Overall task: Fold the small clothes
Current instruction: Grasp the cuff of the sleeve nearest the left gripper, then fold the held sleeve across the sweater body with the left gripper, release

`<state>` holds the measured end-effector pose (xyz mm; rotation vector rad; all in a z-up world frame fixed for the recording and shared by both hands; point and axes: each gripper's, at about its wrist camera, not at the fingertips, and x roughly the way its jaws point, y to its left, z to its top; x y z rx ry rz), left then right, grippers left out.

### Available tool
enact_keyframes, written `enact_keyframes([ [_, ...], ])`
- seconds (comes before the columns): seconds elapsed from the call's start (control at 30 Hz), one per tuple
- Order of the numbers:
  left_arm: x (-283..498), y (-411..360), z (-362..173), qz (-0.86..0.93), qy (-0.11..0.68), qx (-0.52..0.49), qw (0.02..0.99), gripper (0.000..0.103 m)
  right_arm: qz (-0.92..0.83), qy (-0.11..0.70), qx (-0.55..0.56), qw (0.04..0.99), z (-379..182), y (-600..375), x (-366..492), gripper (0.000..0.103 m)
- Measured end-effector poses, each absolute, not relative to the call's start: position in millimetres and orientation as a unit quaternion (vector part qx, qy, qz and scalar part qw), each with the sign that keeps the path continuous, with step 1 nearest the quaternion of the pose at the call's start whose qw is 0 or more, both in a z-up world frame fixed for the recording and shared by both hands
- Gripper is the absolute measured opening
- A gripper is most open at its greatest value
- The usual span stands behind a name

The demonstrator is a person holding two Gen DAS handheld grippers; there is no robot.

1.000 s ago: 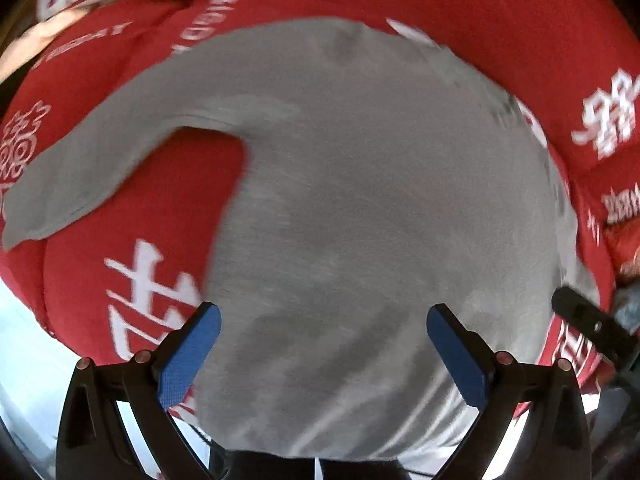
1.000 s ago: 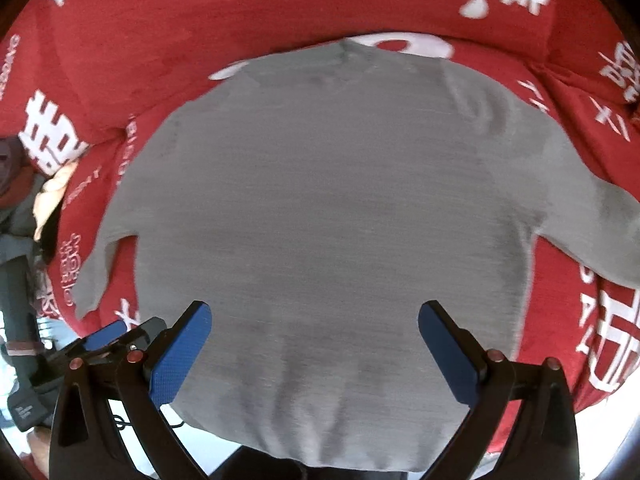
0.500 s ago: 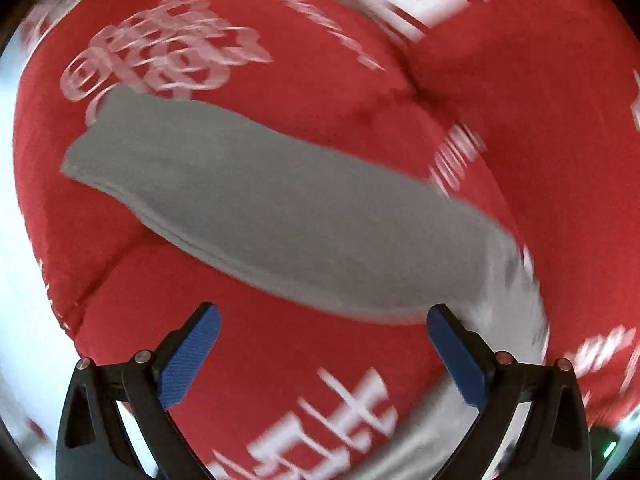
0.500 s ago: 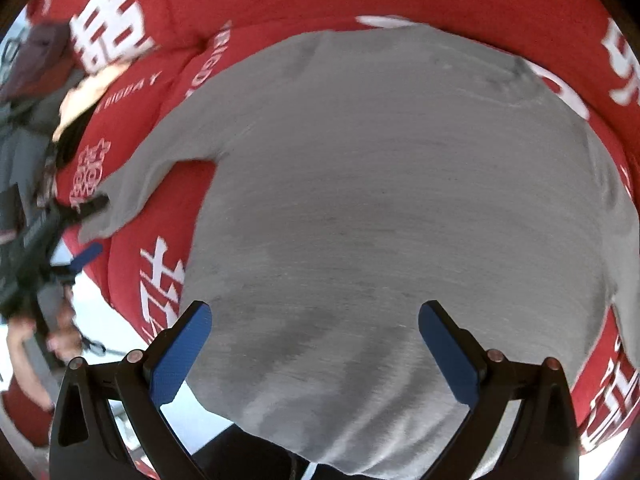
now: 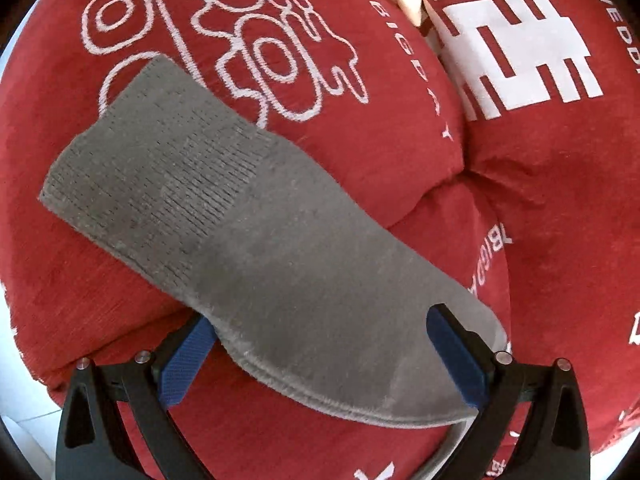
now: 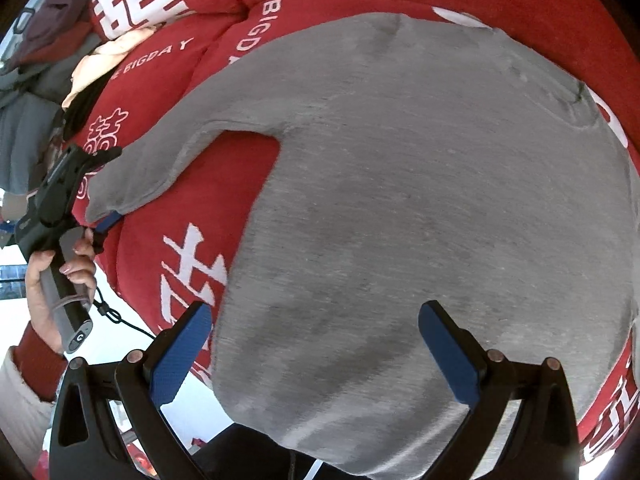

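A small grey knit sweater [image 6: 420,200] lies spread flat on a red sofa cushion [image 6: 208,200]. Its left sleeve [image 5: 240,232] stretches out to the left, ribbed cuff at the far end. My left gripper [image 5: 320,356] is open, its blue pads on either side of the sleeve, which lies between the jaws. It shows in the right wrist view [image 6: 100,200] at the sleeve's cuff end, held by a hand. My right gripper [image 6: 316,348] is open above the sweater's lower hem, holding nothing.
The sofa's red cover has white lettering [image 5: 256,52], and a back cushion [image 5: 520,40] stands behind. A pile of other clothes [image 6: 48,60] lies at the far left of the sofa. White floor [image 6: 132,340] shows past the sofa's front edge.
My left gripper swung from the sweater's body to the left sleeve and closed in until the sleeve lay between its jaws. My right gripper turned left over the sweater's body.
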<state>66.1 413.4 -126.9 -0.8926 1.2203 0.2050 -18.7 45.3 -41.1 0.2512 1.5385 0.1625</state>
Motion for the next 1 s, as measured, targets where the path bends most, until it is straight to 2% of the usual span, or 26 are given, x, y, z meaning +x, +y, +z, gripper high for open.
enact_keyframes([
  [0.03, 66.9, 413.4, -129.5, 0.103, 0.558, -0.401, 0.719, 0.089, 0.073, 0.693, 0.112, 0.708, -40.9, 47.2, -18.2, 0.103],
  [0.1, 67.4, 416.6, -133.1, 0.118, 0.558, -0.401, 0.717, 0.07, 0.073, 0.693, 0.114, 0.708, -40.4, 50.6, -16.9, 0.103],
  [0.13, 66.7, 417.5, -132.5, 0.122, 0.557, -0.4, 0.717, 0.066, 0.074, 0.694, 0.115, 0.707, -38.8, 51.0, -17.2, 0.103],
  [0.17, 64.1, 418.4, -131.2, 0.121, 0.555, -0.397, 0.721, 0.045, 0.074, 0.694, 0.116, 0.707, -38.6, 51.9, -16.7, 0.103],
  [0.2, 64.3, 417.7, -129.1, 0.109, 0.551, -0.389, 0.731, 0.019, 0.075, 0.694, 0.117, 0.706, -38.8, 53.1, -16.0, 0.103],
  [0.23, 66.4, 415.7, -126.7, 0.093, 0.552, -0.375, 0.739, 0.016, 0.076, 0.694, 0.118, 0.706, -39.3, 54.0, -15.7, 0.103],
  [0.33, 72.4, 407.1, -115.3, 0.056, 0.544, -0.352, 0.76, 0.01, 0.078, 0.697, 0.121, 0.702, -41.9, 55.9, -15.2, 0.103],
  [0.67, 100.5, 348.0, -37.6, -0.099, 0.473, -0.336, 0.808, 0.01, 0.073, 0.693, 0.135, 0.704, -39.9, 45.5, -20.8, 0.103],
  [0.87, 110.6, 275.7, 12.7, -0.195, 0.453, -0.314, 0.811, 0.01, 0.058, 0.682, 0.156, 0.712, -29.8, 21.3, -30.4, 0.103],
  [1.0, 110.5, 203.7, 33.4, -0.25, 0.457, -0.26, 0.813, 0.01, 0.037, 0.671, 0.172, 0.72, -21.8, -5.5, -40.8, 0.103],
])
